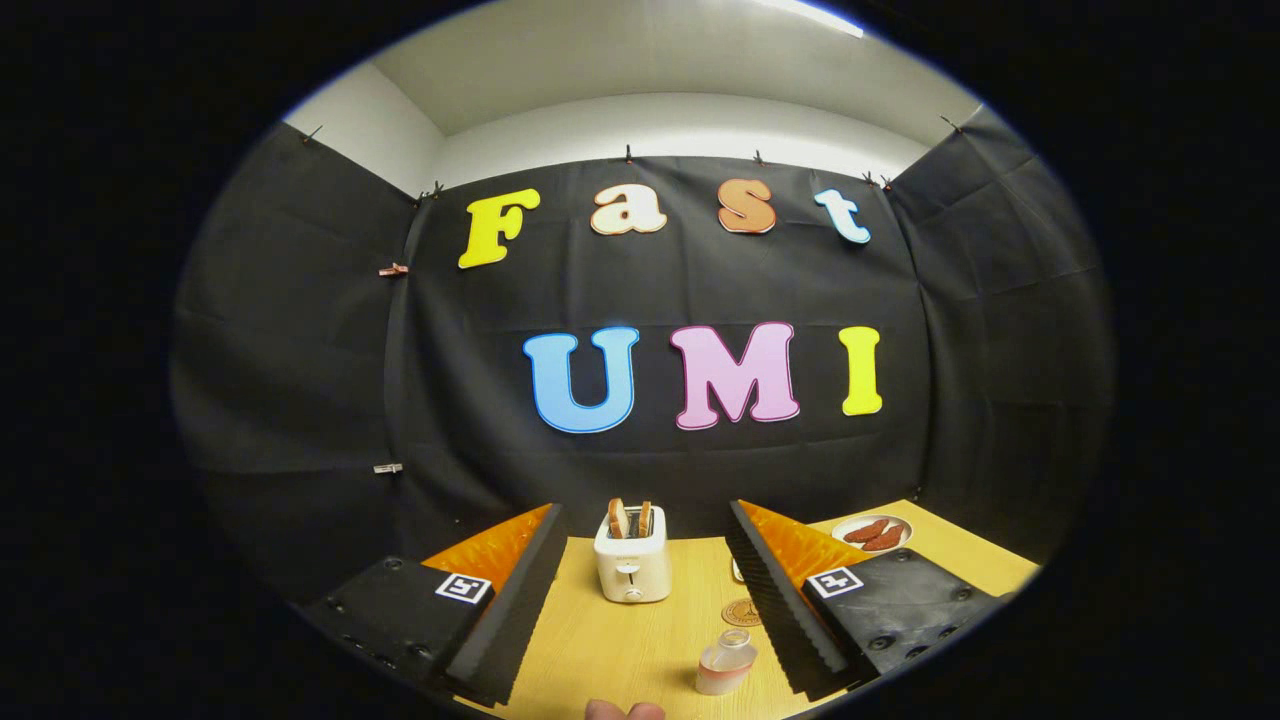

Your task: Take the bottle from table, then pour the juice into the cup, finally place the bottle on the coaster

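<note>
Step in hand: reach for the bottle (726,662). The gripper (643,590) stands wide open and holds nothing. The bottle sits low in the frame, right of centre, just inside the right finger. Shift right to centre it between the fingers before closing (it looks small and likely tippy). The coaster (742,612) lies just behind it; the cup is largely hidden by the right finger.

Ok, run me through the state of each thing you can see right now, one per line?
Gripper: open, fingers wide apart, holding nothing.
Bottle: upright on the table, between the fingers, near the right one, untouched.
Coaster: flat on the table, bare, just beyond the bottle.
Toaster: upright, two slices sticking up from its slots.
Plate: on the table beyond the right finger, food on it.
</note>
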A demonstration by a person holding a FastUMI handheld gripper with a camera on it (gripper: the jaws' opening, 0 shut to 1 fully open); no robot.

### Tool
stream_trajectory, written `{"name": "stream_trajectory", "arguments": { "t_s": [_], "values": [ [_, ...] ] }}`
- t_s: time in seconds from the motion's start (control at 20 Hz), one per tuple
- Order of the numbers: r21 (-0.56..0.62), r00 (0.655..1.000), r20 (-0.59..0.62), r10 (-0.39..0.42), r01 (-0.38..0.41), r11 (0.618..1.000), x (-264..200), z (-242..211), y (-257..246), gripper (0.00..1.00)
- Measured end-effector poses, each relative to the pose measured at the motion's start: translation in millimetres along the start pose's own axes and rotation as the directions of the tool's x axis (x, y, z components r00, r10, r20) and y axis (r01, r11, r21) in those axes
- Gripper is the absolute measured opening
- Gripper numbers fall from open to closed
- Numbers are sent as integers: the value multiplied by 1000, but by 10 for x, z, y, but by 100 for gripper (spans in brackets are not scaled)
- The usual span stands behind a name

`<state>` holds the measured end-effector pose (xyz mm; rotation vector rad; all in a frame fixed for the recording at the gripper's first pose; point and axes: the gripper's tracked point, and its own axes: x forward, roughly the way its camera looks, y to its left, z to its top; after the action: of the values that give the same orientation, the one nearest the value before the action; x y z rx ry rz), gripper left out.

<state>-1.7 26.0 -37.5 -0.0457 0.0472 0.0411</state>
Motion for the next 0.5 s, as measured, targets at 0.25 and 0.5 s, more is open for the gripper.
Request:
{"name": "stream_trajectory", "arguments": {
  "t_s": [0.25, 0.5],
  "values": [
    [-43, 999, -45, 13, -15, 999, 9, -461, 111, 98],
    [-81, 992, -12, -129, 128, 989, -43, -994, -225, 97]
  ]
}}
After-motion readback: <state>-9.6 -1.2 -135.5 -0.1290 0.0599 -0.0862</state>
